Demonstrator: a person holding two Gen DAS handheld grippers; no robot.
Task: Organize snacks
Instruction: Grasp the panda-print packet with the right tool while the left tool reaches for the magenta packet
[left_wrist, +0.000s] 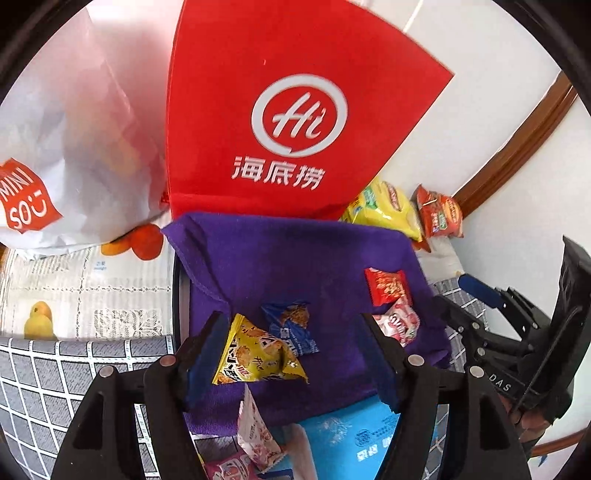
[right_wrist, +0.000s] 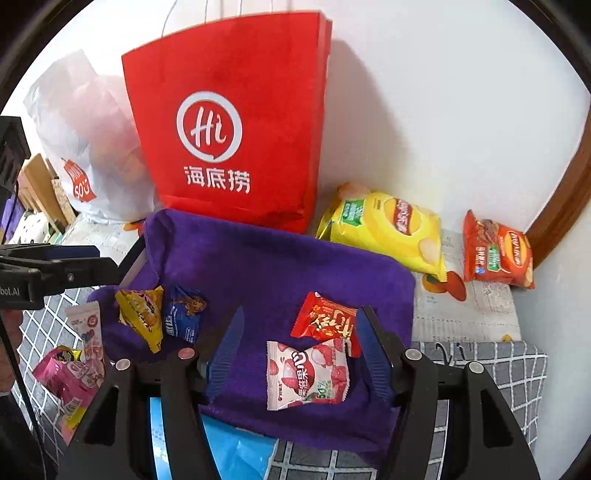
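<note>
Underneath, a purple towel (right_wrist: 280, 266) meets the white wall (right_wrist: 443, 110).

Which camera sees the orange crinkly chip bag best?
The right wrist view: the orange crinkly chip bag lies whole and clear by the wall, right of the yellow chip bag. The left wrist view shows it small and squashed near the picture's edge, partly behind the yellow one.

Red paper bag (right_wrist: 229, 125) and white plastic bag (right_wrist: 81, 122) against wall (right_wrist: 443, 110).

2 wrist fisheyes angled steeply down, close above the shared purple cloth (left_wrist: 295, 258), left view nearer
</note>
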